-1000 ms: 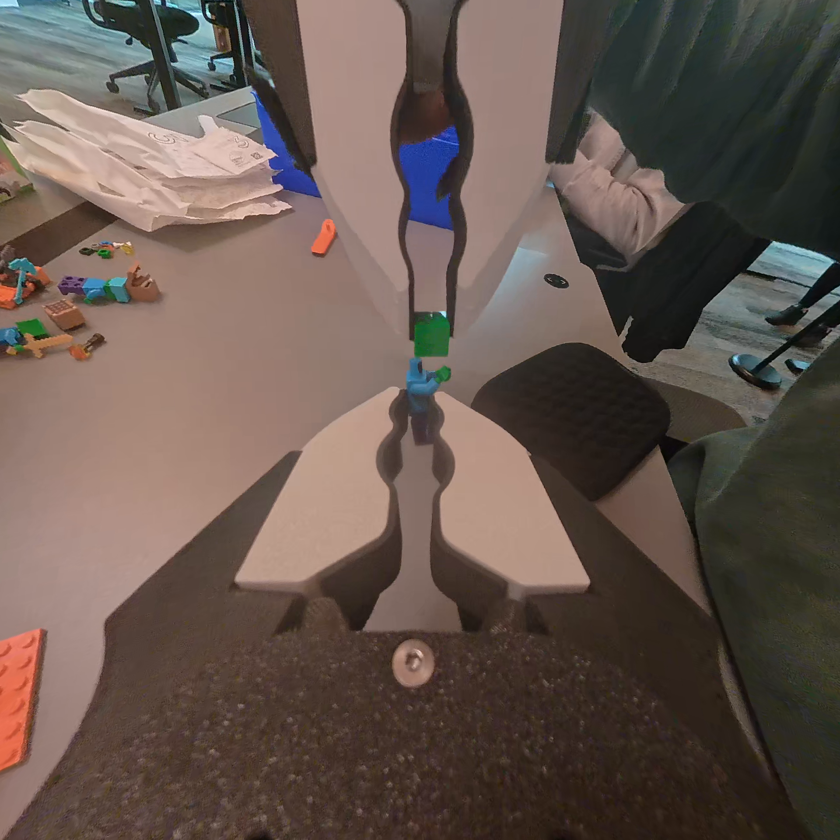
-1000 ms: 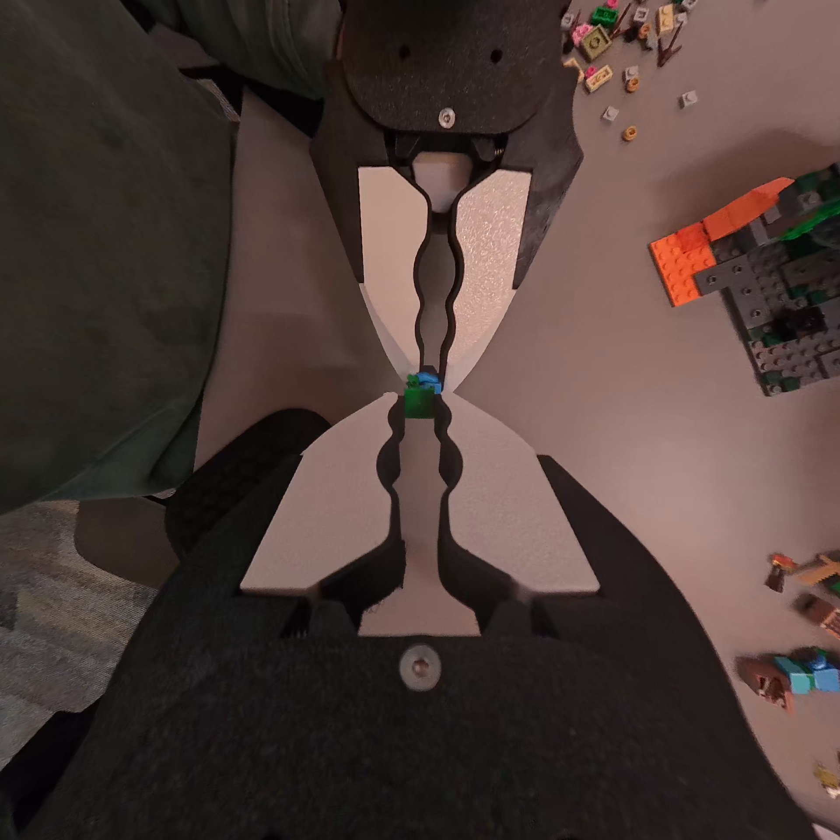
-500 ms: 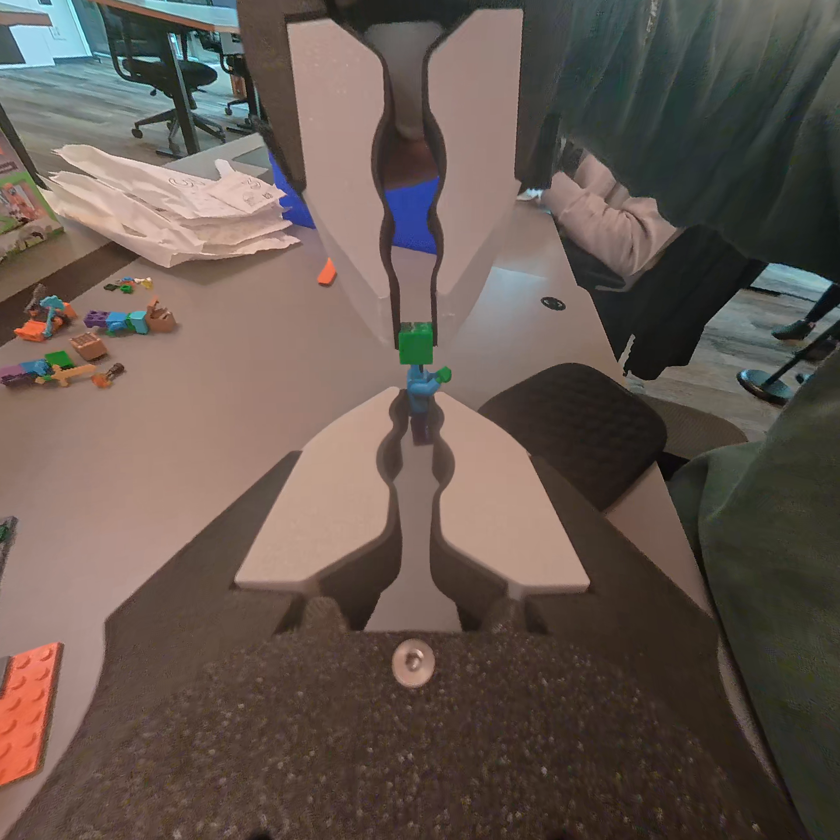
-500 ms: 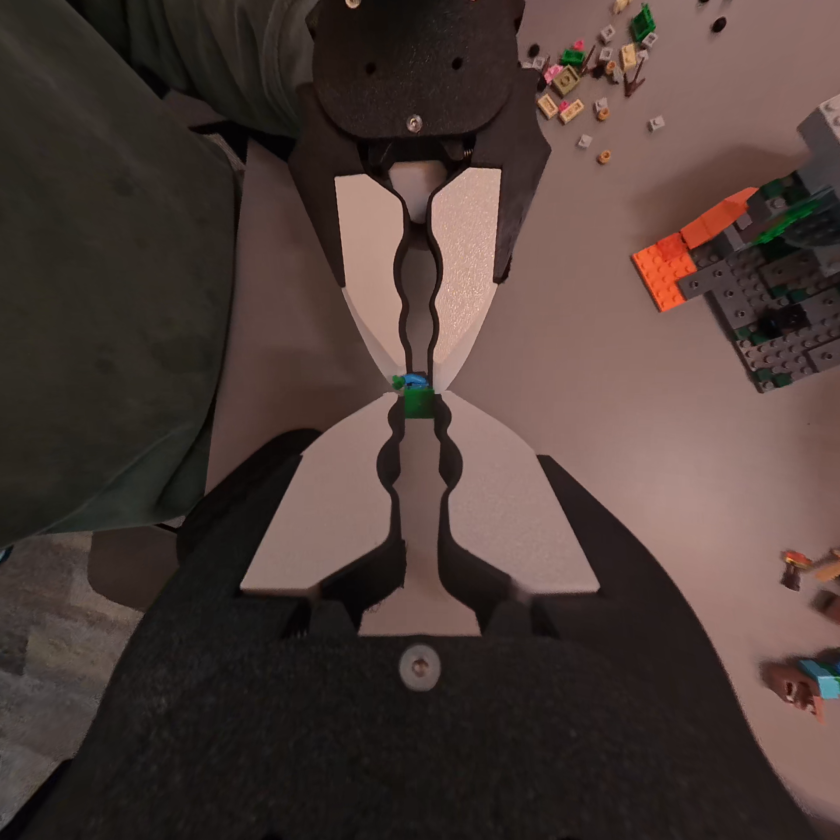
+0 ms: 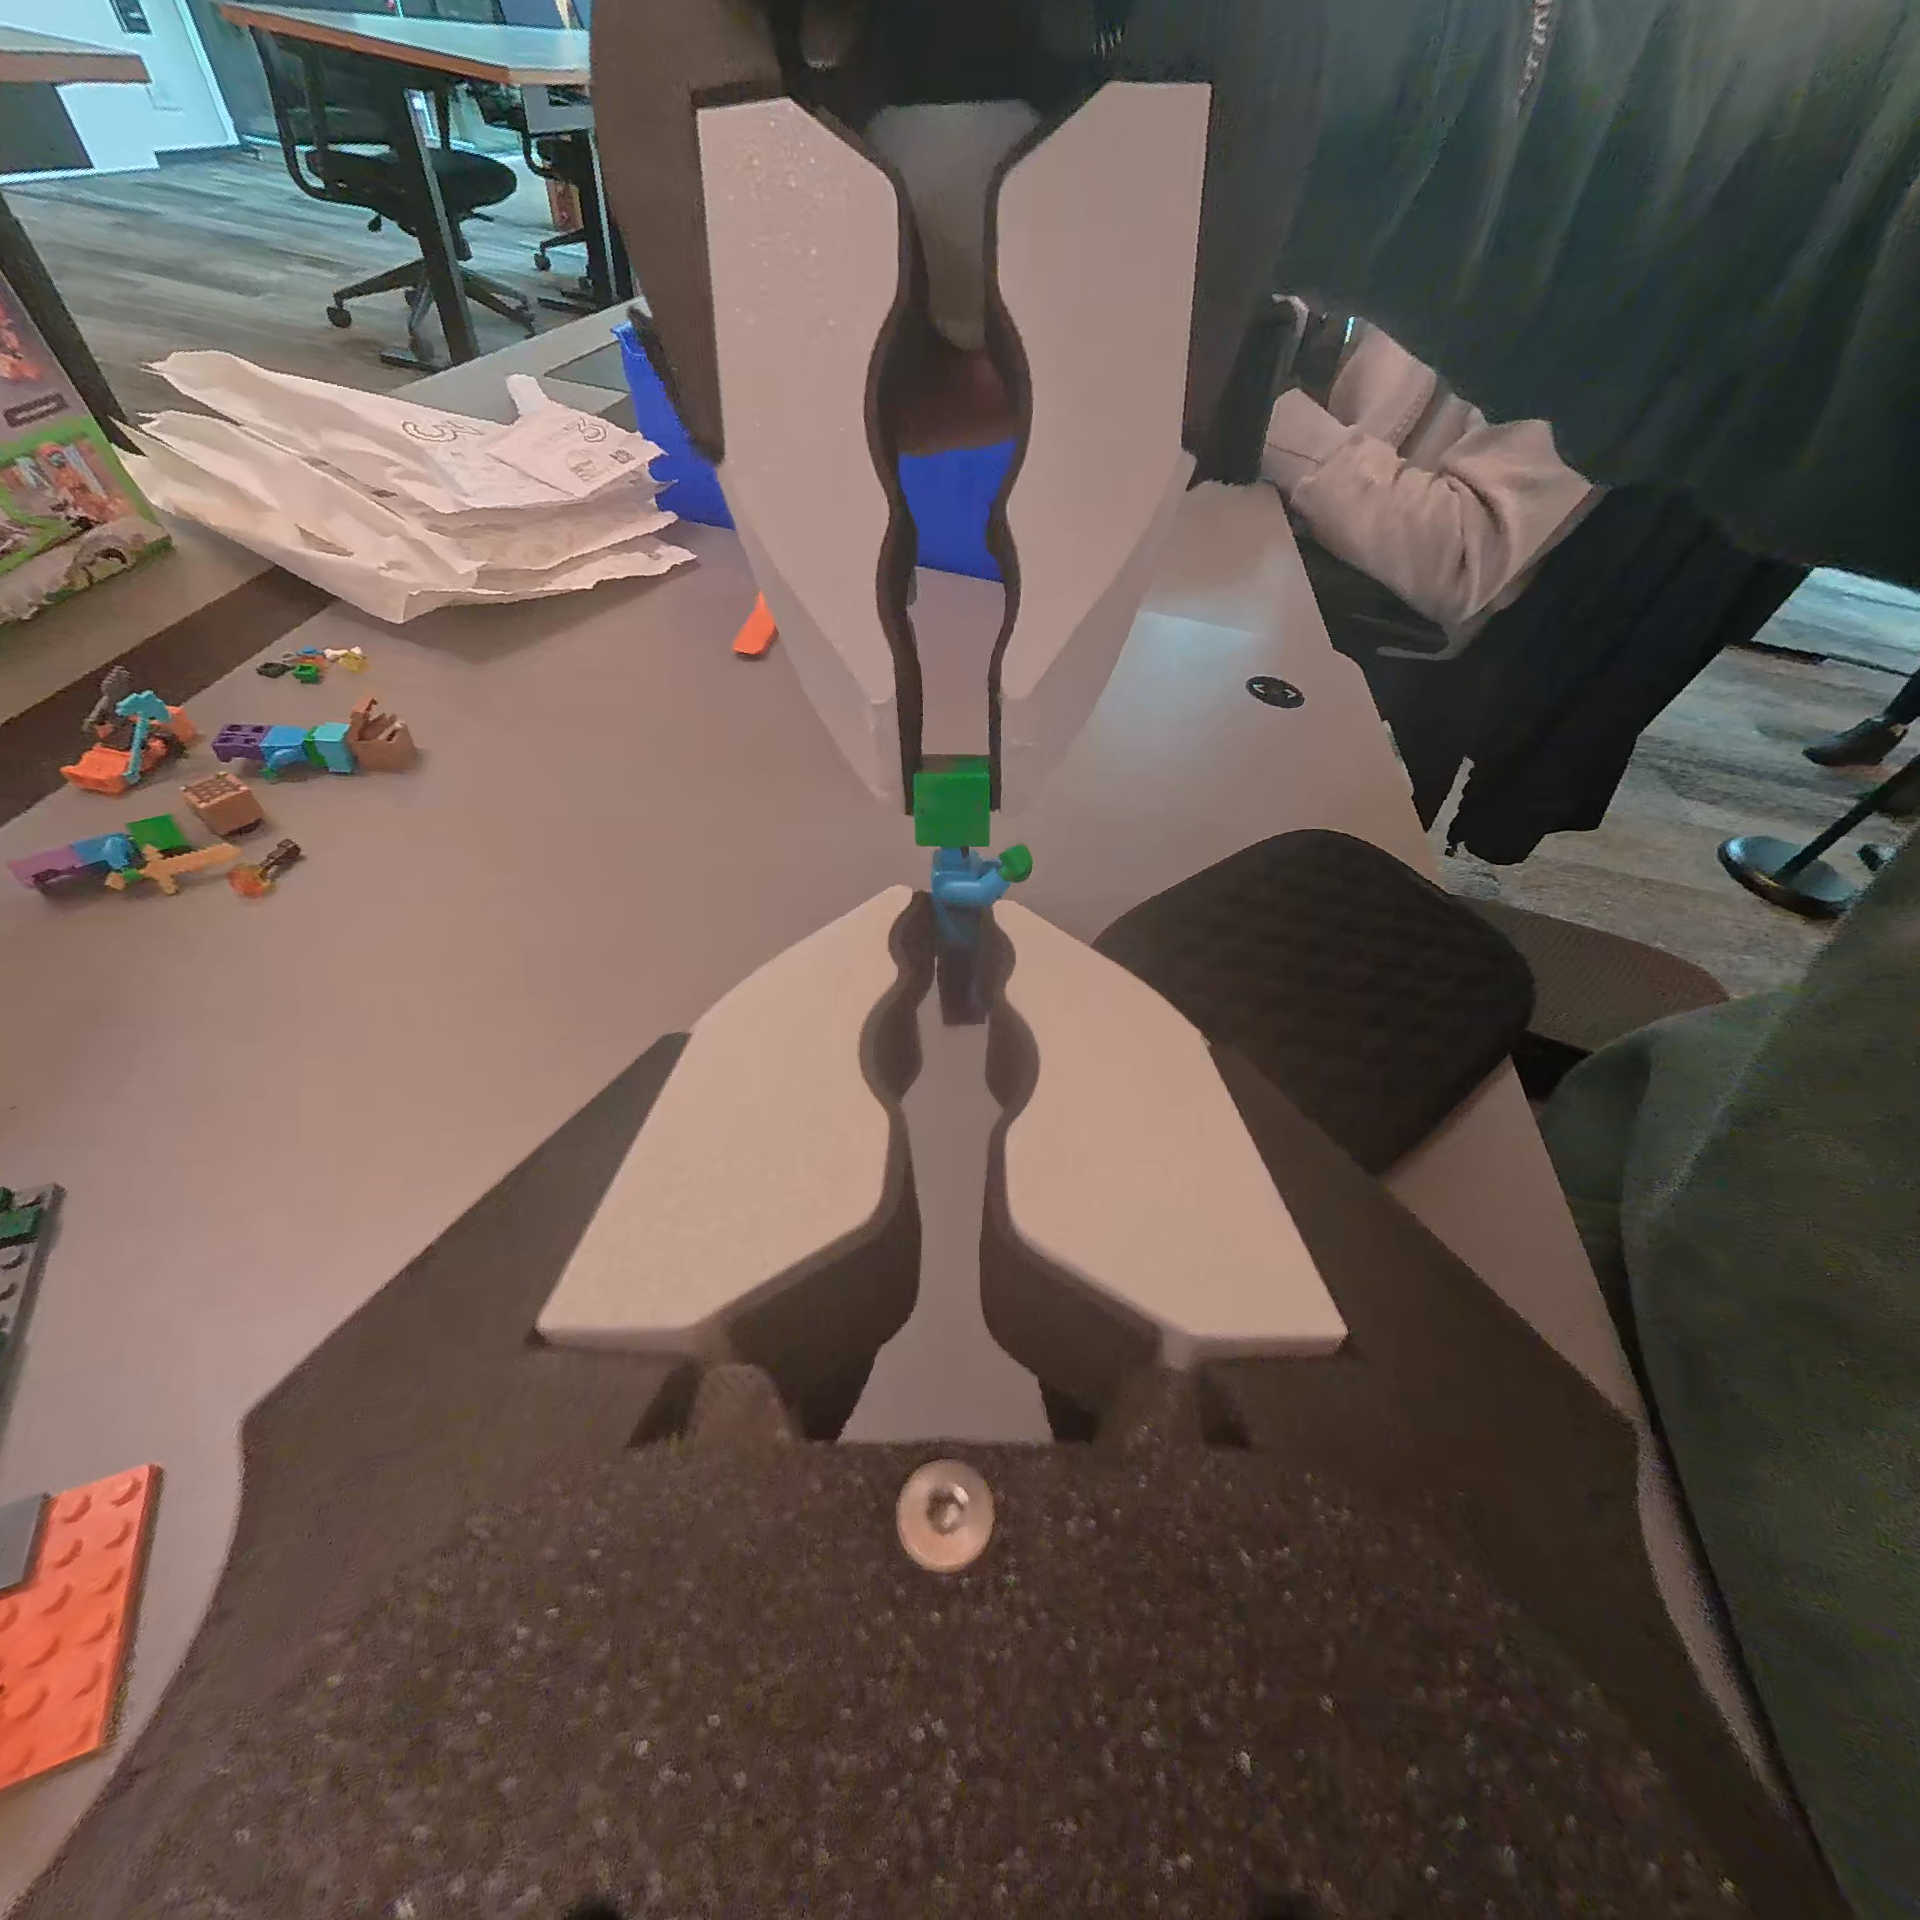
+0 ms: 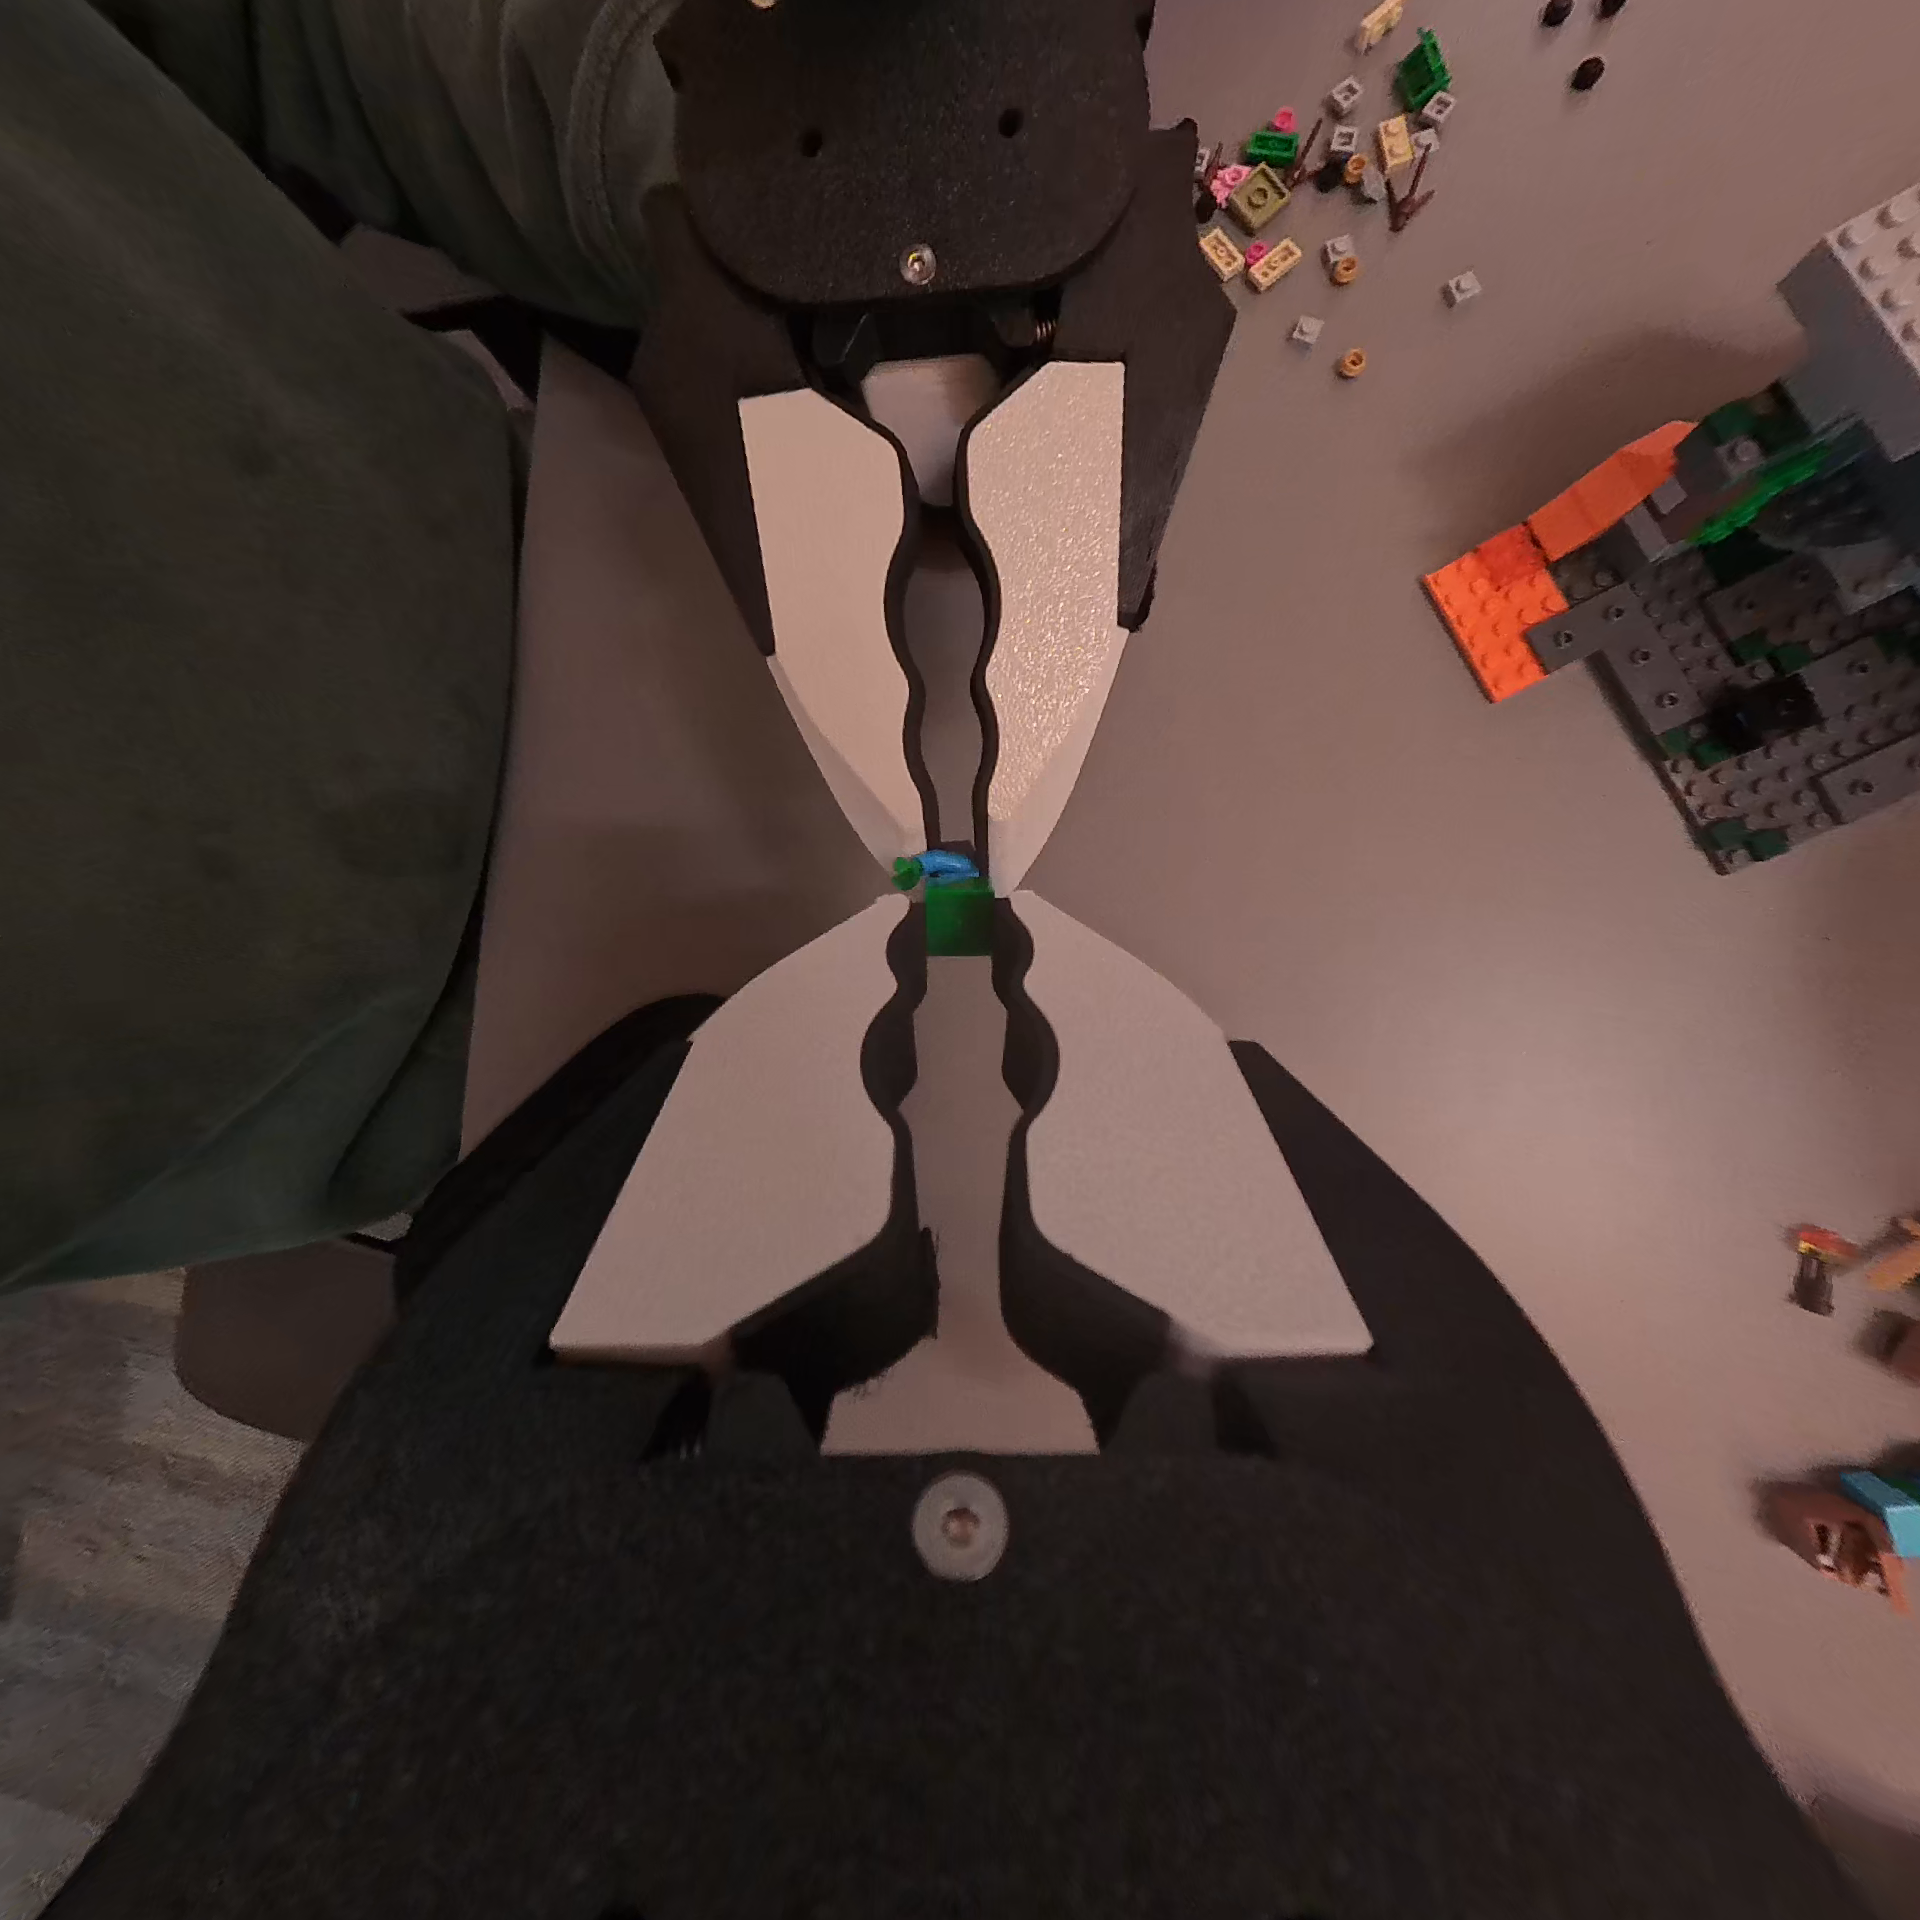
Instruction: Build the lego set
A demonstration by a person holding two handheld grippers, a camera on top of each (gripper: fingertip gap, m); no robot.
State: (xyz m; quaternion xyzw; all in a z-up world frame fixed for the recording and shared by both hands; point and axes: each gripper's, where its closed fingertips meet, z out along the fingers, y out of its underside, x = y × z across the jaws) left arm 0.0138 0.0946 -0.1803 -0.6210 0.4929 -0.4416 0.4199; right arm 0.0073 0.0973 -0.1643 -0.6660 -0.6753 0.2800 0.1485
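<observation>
A small brick figure has a blue torso (image 5: 961,894), dark purple legs and a green cube head (image 5: 951,800). My left gripper (image 5: 951,906) is shut on the figure's legs and lower body and holds it upright above the grey table (image 5: 416,987). My right gripper (image 5: 951,774) comes in from above, tip to tip with the left one, and is shut on the green head. The head sits right at the top of the torso. In the right wrist view the right gripper (image 6: 956,912) clamps the green head (image 6: 958,923). The left gripper (image 6: 954,847) holds the blue body (image 6: 940,864) just beyond.
White paper bags (image 5: 416,488), a blue bin (image 5: 956,499) and loose bricks and small figures (image 5: 260,748) lie at left. An orange plate (image 5: 73,1600) is at the near left. A grey, orange and green brick build (image 6: 1714,665) and small pieces (image 6: 1309,208) lie at right. A black chair (image 5: 1320,987) stands beside the table. My left and right fingertips are right by each other.
Both grippers have swung together with the figure between them, so the table slid in both views. More of the facing gripper shows now. Both grasps look the same as before.
</observation>
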